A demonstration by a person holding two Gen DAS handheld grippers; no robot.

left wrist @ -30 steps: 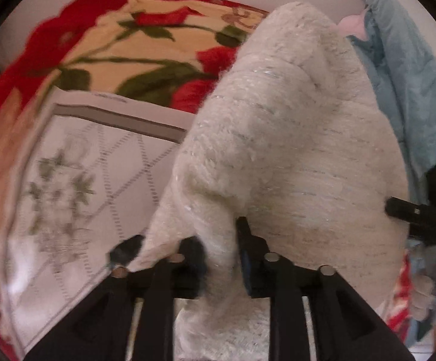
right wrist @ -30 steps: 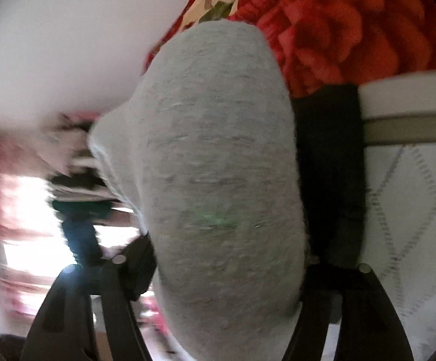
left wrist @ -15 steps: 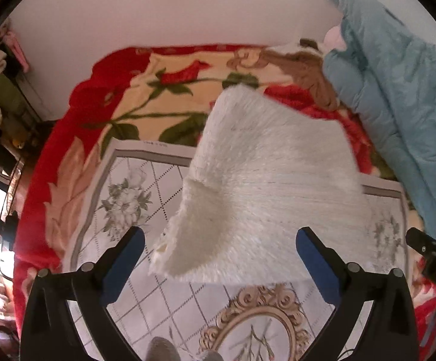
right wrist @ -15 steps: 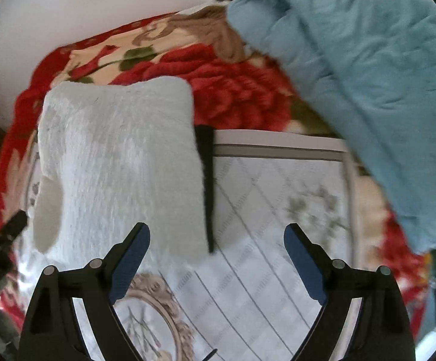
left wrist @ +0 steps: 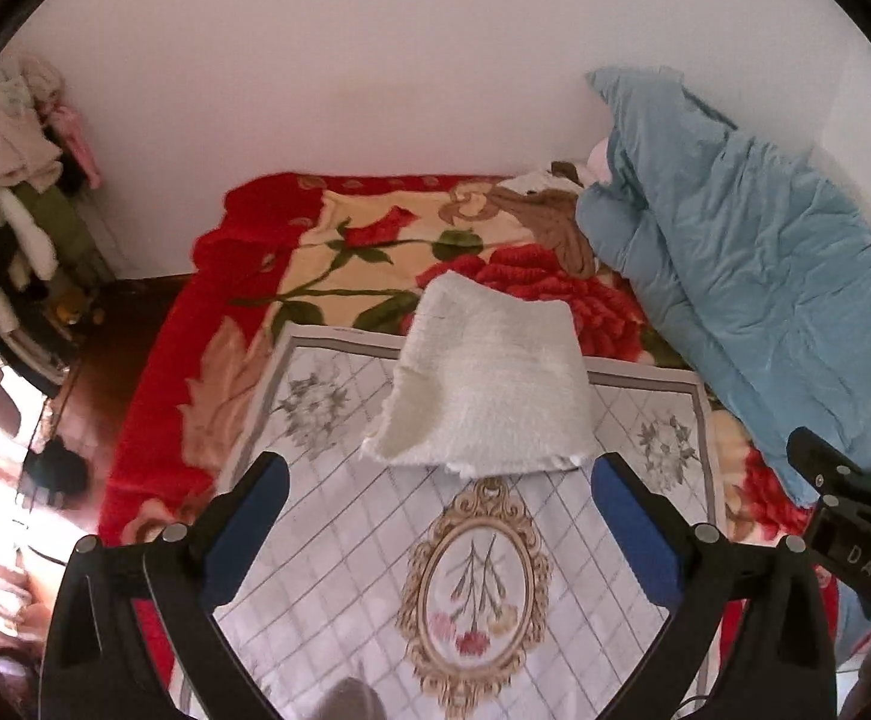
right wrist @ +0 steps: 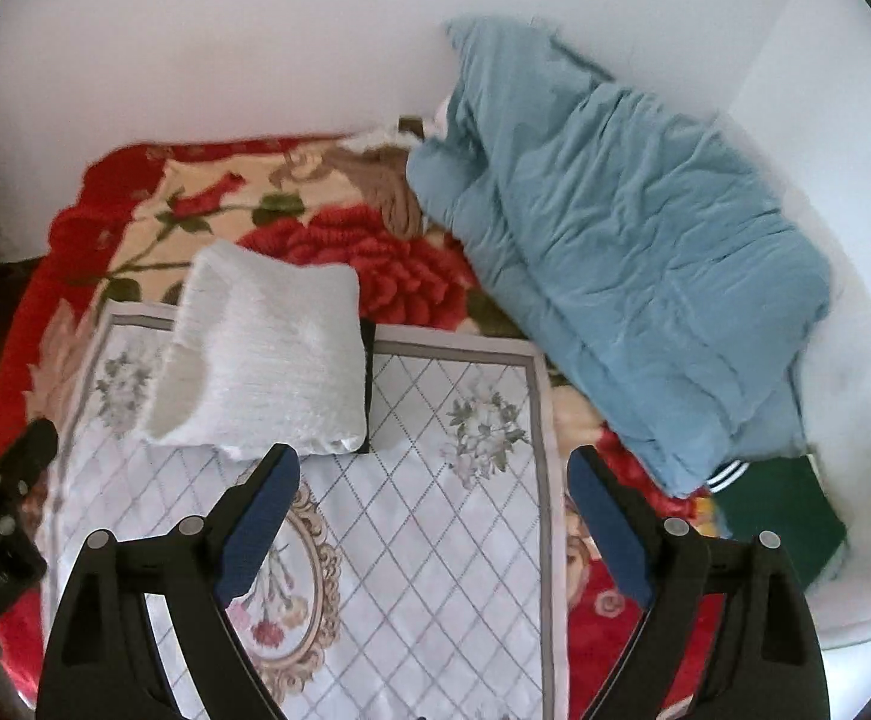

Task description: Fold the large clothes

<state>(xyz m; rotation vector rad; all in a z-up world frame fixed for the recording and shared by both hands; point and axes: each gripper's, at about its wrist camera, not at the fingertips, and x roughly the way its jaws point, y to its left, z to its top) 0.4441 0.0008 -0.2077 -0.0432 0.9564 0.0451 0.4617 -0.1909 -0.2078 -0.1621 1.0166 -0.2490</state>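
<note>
A folded cream knitted garment (left wrist: 489, 378) lies flat at the far end of a white patterned mat (left wrist: 483, 588) on the bed. It also shows in the right wrist view (right wrist: 261, 354), with a dark piece (right wrist: 367, 384) sticking out under its right edge. My left gripper (left wrist: 435, 522) is open and empty, pulled back above the mat, near side of the garment. My right gripper (right wrist: 432, 516) is open and empty, to the right of the garment. The right gripper's body shows at the right edge of the left wrist view (left wrist: 855, 498).
A red floral blanket (left wrist: 375, 240) covers the bed. A crumpled blue quilt (right wrist: 615, 252) lies along the wall at the right. A dark green item (right wrist: 777, 510) lies by the quilt's near end. Clothes hang on a rack (left wrist: 9, 180) at the left.
Both grippers let go of the cream garment and opened. It now lies folded on the mat, and both grippers have drawn back and up from it.
</note>
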